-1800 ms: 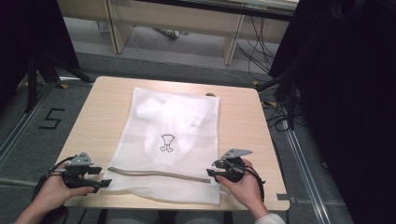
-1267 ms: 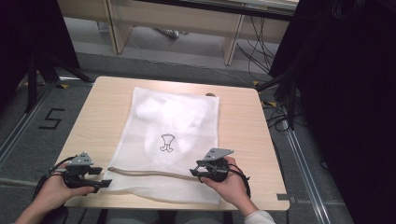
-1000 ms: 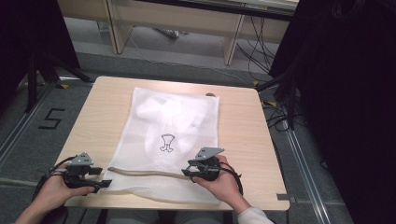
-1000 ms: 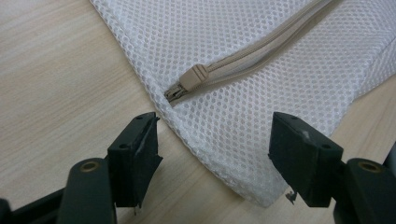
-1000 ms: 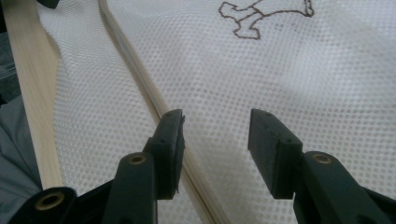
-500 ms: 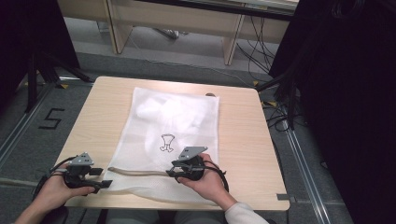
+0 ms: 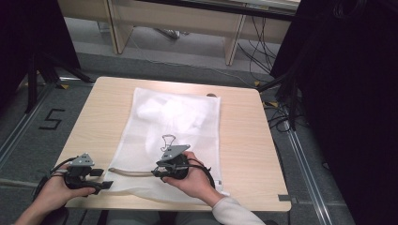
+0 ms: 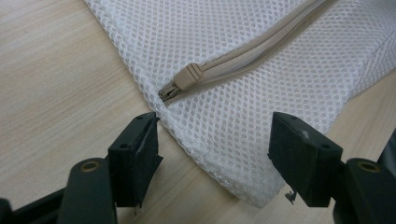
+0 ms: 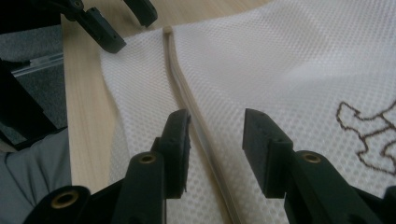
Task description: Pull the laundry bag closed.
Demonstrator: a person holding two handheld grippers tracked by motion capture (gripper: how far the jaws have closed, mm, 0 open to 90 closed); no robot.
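Observation:
A white mesh laundry bag (image 7: 178, 117) lies flat on the wooden table (image 7: 244, 140). A beige zipper (image 7: 131, 172) runs along its near edge. In the left gripper view the zipper pull (image 8: 189, 74) sits at the zipper's end by the bag's corner (image 8: 261, 84). My left gripper (image 8: 217, 140) is open, one jaw on each side of that corner; in the high view it (image 7: 104, 179) rests at the bag's near left. My right gripper (image 9: 215, 128) hovers over the zipper band (image 9: 184, 93). Its jaws have just been closing, with the band between them and the pads not pressing. From above it (image 7: 155, 173) is mid-bag.
A brown embroidered figure (image 7: 168, 140) marks the bag's middle. The table's near edge (image 7: 187, 206) is close to both hands. Off the table, the floor has a painted "5" (image 7: 51, 119) at left and cables (image 7: 277, 117) at right. The left gripper's jaws (image 9: 112, 28) show ahead of the right one.
My right gripper has slid left along the zipper from the bag's right edge to its middle, with the jaws narrower. The left gripper has stayed put.

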